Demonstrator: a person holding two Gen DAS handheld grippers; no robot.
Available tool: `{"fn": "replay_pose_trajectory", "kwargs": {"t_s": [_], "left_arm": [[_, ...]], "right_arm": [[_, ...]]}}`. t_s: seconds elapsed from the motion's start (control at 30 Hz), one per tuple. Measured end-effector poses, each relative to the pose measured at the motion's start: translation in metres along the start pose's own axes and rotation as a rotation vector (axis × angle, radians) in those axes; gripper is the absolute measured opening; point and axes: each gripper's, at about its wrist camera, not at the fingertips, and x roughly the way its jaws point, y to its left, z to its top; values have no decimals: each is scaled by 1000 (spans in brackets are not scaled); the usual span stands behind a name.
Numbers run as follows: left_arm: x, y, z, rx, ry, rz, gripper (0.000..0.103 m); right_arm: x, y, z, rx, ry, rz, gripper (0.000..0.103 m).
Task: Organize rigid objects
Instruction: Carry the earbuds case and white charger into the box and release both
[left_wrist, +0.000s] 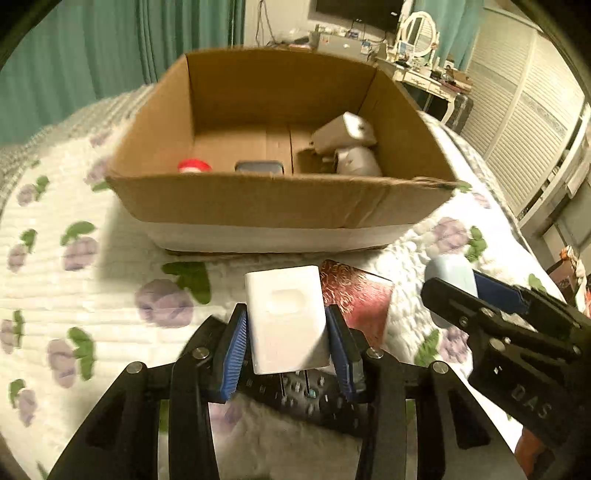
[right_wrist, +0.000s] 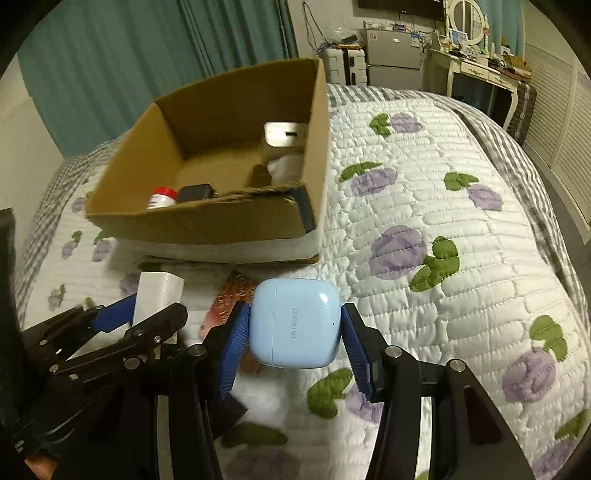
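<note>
White quilted bedspread, stitched in small puffy blocks and printed with purple flowers and green leaves, covers the bed I am working over, with a grey checked border showing along its far edge. On it sits an open cardboard box with a pale band round its base; inside I can see a red-capped bottle, a dark charger and two white adapters piled in the right corner. My left tongs have their blue ribbed pads pressed against both sides of a white power adapter, lifted just in front of the box's near wall. My right tongs are clamped on a pale blue Huawei earbud case, pads touching each side, held just beside the left pair and also short of the box. Under both, on the quilt, lies a red patterned card, and a black remote control lies below the left jaws. Teal curtains hang behind the bed. Beyond its foot stand a small silver fridge, a white dressing table with an oval mirror and clutter on top, and a dark screen on the wall. White louvred doors run along the right side of the room.
</note>
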Motion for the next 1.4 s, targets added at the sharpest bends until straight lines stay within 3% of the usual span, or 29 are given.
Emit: {"fn": "replay_pose_trajectory", "kwargs": {"t_s": [0.33, 0.5, 0.63, 0.8, 1.0, 1.17, 1.4], "left_arm": [[-96, -13, 5, 22, -124, 21, 42], [-126, -9, 46, 44, -195, 42, 42], [-131, -8, 76, 67, -237, 63, 42], [-99, 0, 112, 79, -221, 37, 42], [-30, 10, 136, 110, -165, 67, 42], [22, 22, 141, 91, -87, 71, 42], [45, 19, 139, 132, -93, 78, 45]], "right_arm": [[-83, 31, 23, -84, -118, 13, 50], [-115, 47, 64, -109, -205, 50, 50], [-118, 59, 97, -154, -237, 57, 50], [-97, 62, 133, -190, -235, 77, 50], [-34, 55, 163, -192, -189, 98, 50], [24, 47, 162, -203, -126, 97, 50], [63, 32, 163, -179, -124, 77, 50]]}}
